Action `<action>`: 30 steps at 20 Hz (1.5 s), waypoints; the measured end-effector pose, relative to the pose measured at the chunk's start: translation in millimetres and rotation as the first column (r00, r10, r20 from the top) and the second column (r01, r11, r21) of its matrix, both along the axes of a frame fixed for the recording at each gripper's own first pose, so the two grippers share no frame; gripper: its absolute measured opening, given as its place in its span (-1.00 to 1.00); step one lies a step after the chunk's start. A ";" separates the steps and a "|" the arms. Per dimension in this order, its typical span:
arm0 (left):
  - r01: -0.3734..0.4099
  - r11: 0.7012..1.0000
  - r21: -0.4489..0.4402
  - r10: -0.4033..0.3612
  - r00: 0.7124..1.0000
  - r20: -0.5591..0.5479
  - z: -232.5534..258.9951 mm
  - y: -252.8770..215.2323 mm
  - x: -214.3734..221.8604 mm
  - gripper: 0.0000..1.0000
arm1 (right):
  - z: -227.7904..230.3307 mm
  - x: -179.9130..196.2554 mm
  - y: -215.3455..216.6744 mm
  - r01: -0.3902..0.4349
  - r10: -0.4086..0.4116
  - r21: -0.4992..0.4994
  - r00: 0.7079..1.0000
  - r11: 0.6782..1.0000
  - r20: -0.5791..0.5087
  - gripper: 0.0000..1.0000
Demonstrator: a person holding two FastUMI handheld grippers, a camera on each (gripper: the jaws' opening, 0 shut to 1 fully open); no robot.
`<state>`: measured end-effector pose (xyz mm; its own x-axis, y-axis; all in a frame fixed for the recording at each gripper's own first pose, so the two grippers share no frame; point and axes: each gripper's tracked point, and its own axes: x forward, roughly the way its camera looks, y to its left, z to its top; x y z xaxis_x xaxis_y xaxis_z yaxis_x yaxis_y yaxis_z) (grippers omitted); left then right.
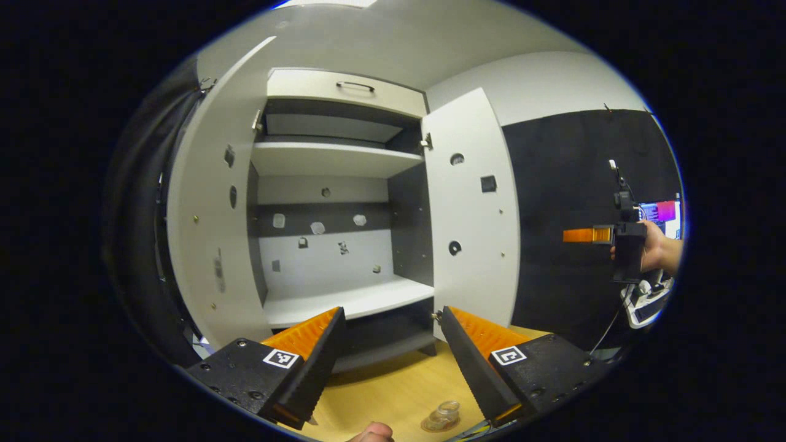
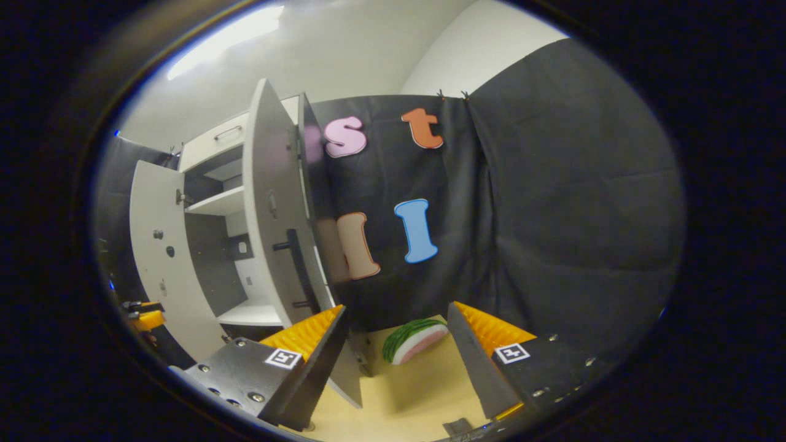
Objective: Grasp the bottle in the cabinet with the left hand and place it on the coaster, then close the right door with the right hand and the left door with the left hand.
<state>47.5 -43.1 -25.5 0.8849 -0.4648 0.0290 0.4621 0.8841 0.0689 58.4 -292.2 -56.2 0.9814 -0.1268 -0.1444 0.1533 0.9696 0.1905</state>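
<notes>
The white cabinet [image 1: 344, 159] stands with both doors swung out and its shelves bare. Its left door [image 1: 209, 202] and right door [image 1: 470, 209] flank the opening. My left gripper [image 1: 391, 313] is open in front of the lower shelf, holding nothing. Low between its fingers, a small clear bottle [image 1: 443, 415] stands on the wooden table on what looks like a round coaster. My right gripper [image 2: 396, 310] is open and faces the right door's outer edge [image 2: 276, 233] with its black handle [image 2: 299, 264]. A hand holds that gripper [image 1: 626, 242] out to the right of the door.
A watermelon-slice toy [image 2: 414, 339] lies on the wooden table [image 2: 417, 393] behind the right door, near the black cloth wall. A drawer [image 1: 344, 92] tops the cabinet. Equipment and a screen sit at the far right [image 1: 651, 301]. A fingertip [image 1: 371, 433] shows at the bottom edge.
</notes>
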 end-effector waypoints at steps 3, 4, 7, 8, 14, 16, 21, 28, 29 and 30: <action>-0.038 0.999 -0.038 0.039 0.999 0.020 20.9 21.3 5.5 0.96 | 3.9 30.8 -14.2 0.014 -0.013 0.025 0.999 1.000 -0.041 0.97; -0.034 0.998 -0.052 0.035 0.999 0.022 23.0 24.5 3.9 1.00 | 9.6 41.7 -9.9 -0.008 0.009 0.040 0.999 0.999 -0.033 0.97; -0.066 0.996 -0.055 0.067 0.998 0.016 15.3 43.5 3.1 0.96 | 23.3 73.7 -1.4 -0.023 0.023 0.049 1.000 0.999 0.007 0.97; -0.082 0.996 -0.047 0.082 0.997 0.010 9.8 50.4 0.3 0.95 | 27.4 83.6 5.6 -0.036 0.036 0.047 0.999 0.998 0.014 0.97; -0.127 0.990 -0.055 0.125 0.991 -0.040 -13.3 85.5 -36.8 0.95 | 44.7 121.8 58.8 -0.106 0.108 -0.068 0.994 0.992 0.035 0.96; -0.135 0.990 -0.047 0.131 0.989 -0.074 -20.7 93.5 -48.2 0.95 | 52.8 124.6 85.6 -0.146 0.151 -0.116 0.988 0.982 0.031 0.97; -0.176 0.983 -0.058 0.171 0.982 -0.081 -14.2 108.5 -72.7 0.95 | 54.3 124.5 135.5 -0.202 0.210 -0.169 0.977 0.965 0.031 0.70; -0.224 0.975 -0.011 0.223 0.973 -0.055 -11.8 126.3 -86.8 0.95 | 52.1 130.6 173.2 -0.271 0.278 -0.137 0.960 0.953 0.031 0.80; -0.228 0.974 -0.008 0.227 0.972 -0.058 -13.2 128.2 -88.0 0.97 | 50.7 131.1 176.2 -0.272 0.278 -0.138 0.960 0.952 0.026 0.80; -0.230 0.973 -0.006 0.229 0.971 -0.063 -17.4 129.9 -88.4 0.95 | 50.8 131.8 178.8 -0.278 0.284 -0.140 0.959 0.951 0.024 0.89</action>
<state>-40.9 86.8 -42.9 0.9683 -0.2488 -0.0242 0.2495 0.9677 0.0346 190.1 -113.4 -5.4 0.9850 0.1394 -0.1013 -0.1341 0.9893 0.0570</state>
